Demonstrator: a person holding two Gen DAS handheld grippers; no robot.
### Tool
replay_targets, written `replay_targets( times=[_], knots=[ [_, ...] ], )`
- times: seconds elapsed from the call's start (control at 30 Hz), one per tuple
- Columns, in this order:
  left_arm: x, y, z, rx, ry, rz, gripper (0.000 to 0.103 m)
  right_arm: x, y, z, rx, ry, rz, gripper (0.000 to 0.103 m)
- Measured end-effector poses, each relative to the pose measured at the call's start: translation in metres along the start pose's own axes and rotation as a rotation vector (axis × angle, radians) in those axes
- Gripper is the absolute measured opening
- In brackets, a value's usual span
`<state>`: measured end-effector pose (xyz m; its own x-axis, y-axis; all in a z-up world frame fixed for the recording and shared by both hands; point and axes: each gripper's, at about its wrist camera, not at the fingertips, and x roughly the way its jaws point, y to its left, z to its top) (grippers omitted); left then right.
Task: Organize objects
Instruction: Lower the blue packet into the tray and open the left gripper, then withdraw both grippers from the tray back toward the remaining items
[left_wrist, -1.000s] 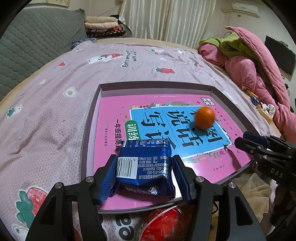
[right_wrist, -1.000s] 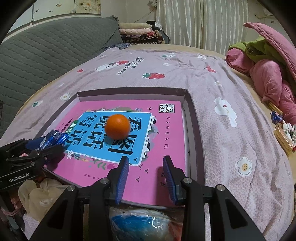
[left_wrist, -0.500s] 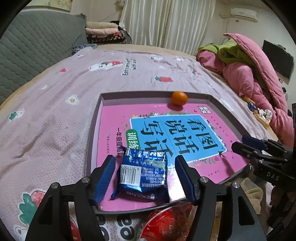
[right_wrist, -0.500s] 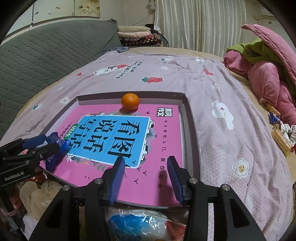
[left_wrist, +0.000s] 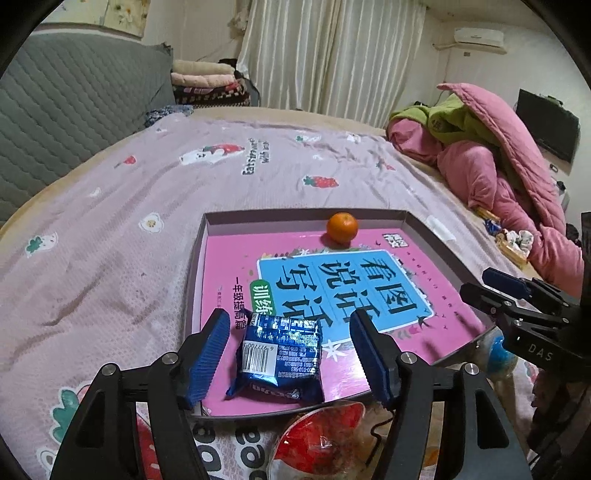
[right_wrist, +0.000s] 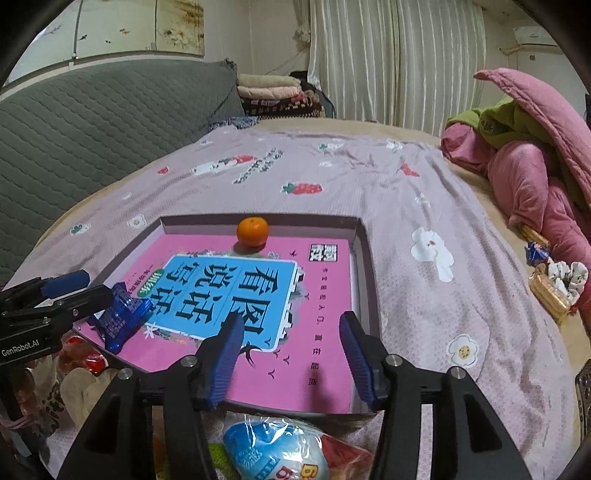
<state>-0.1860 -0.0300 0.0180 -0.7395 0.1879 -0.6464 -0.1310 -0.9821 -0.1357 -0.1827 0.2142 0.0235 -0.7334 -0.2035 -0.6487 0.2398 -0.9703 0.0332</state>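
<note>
- The blue snack packet (left_wrist: 280, 354) is lying on the pink book (left_wrist: 424, 332) in the tray (left_wrist: 197, 254), near the front edge.
- The left gripper (left_wrist: 290, 349) is straddling it, jaws wide, gripping nothing.
- The right gripper (right_wrist: 291, 354) is opening, empty.
- The orange (right_wrist: 252, 231) is sitting by the far wall.
- Next probably: fetching another loose item.

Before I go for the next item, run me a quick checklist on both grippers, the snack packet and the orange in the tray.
1. Left gripper clear of the blue snack packet: ok, pads stand apart from its sides, though it lies between them.
2. Snack packet settled in the tray: ok, flat on the pink book cover at the near edge.
3. Right gripper empty: ok, jaws opening, nothing between them.
4. Orange in the tray: ok, at the far wall; whether it touches the wall, cannot tell.
5. Orange at rest: cannot tell from one moment.
6. Next item in reach: ok, a blue and white wrapped pack lies just below the right gripper.
</note>
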Motion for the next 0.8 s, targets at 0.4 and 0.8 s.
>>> replay_targets(
  times=[0.4,0.8],
  knots=[
    [-0.025,-0.006,0.003,0.014,-0.066,-0.032,0.069,-0.029,0.003,0.006,-0.028,-0.118,-0.012,0.060],
    [-0.033,-0.014,-0.001,0.041,-0.090,-0.053,0.069,-0.043,0.004,0.004,-0.035,-0.164,-0.005,0.066]
  ],
)
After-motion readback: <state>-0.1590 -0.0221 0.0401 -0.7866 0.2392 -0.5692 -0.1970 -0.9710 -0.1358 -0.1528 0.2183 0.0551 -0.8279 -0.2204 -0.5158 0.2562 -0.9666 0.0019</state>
